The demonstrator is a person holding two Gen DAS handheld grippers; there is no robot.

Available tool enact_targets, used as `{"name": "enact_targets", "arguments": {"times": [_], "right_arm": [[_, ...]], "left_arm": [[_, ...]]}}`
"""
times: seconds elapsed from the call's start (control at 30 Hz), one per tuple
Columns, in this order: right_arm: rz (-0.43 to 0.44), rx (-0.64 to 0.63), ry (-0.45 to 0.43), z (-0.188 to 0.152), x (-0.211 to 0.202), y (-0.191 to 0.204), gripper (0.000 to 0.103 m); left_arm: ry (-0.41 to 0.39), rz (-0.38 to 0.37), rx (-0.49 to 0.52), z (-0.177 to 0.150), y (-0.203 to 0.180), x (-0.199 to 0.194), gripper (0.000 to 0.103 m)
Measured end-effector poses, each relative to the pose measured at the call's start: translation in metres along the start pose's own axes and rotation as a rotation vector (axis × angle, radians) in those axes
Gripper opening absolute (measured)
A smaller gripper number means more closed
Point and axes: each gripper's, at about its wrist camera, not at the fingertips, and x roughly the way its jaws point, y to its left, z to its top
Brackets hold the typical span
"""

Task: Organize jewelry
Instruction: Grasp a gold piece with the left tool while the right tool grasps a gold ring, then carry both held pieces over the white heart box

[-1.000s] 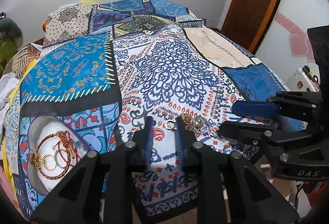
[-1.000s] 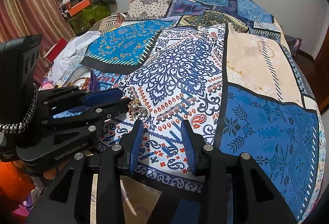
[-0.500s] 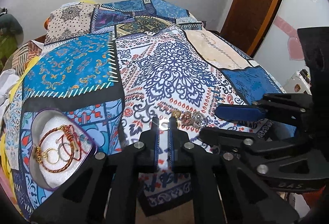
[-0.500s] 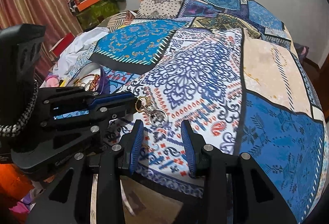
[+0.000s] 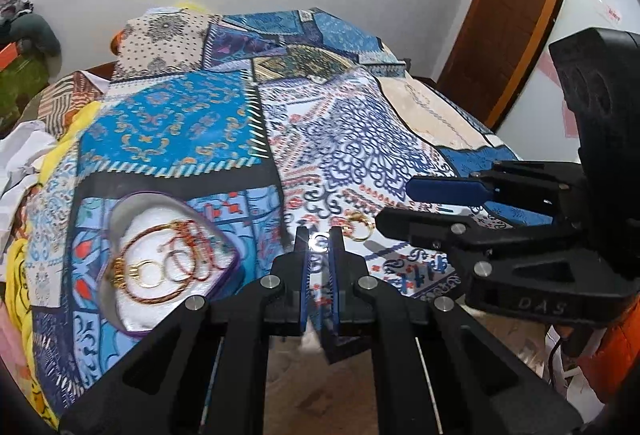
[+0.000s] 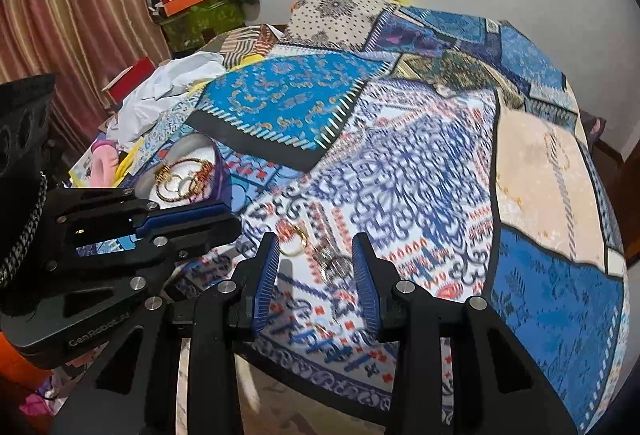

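Note:
A purple-rimmed jewelry box [image 5: 120,219] with a white lining holds several gold and red bangles and rings [image 5: 160,267]; it also shows in the right wrist view [image 6: 218,171]. My left gripper [image 5: 319,238] is shut on a small silver ring [image 5: 319,240], lifted just above the patterned bedspread. A gold ring [image 5: 358,227] lies on the spread just right of it, also in the right wrist view [image 6: 294,241]. A silver piece [image 6: 334,261] lies between the fingers of my right gripper [image 6: 316,255], which is open above it.
The patchwork bedspread [image 6: 400,155] covers the whole bed. Clothes and papers [image 6: 168,91] pile at the bed's left side, with a curtain [image 6: 60,15] behind. A wooden door [image 5: 516,7] stands at the far right. The bed's near edge drops to the floor [image 5: 320,387].
My left gripper closed on the small silver ring and lifted it off the cluster. My right gripper moved left over the remaining gold ring and silver piece.

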Motion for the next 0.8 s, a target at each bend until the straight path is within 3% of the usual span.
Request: {"name": "enact_targets", "arguments": {"times": [0.23, 0.5, 0.7, 0.8], "right_arm": [[0.051, -0.022, -0.019, 0.014, 0.007, 0.015, 0.034], [0.070, -0.013, 0.075, 0.011, 0.029, 0.015, 0.034], [0.052, -0.050, 0.097, 0.007, 0.032, 0.020, 0.034], [0.006, -0.089, 0.104, 0.006, 0.036, 0.027, 0.021]], "left_arm": [[-0.035, 0.025, -0.034, -0.003, 0.019, -0.022, 0.007], [-0.041, 0.022, -0.052, -0.009, 0.029, -0.028, 0.007], [-0.041, 0.005, -0.062, -0.010, 0.027, -0.025, 0.007], [-0.044, 0.005, -0.061, -0.010, 0.026, -0.027, 0.007]]}}
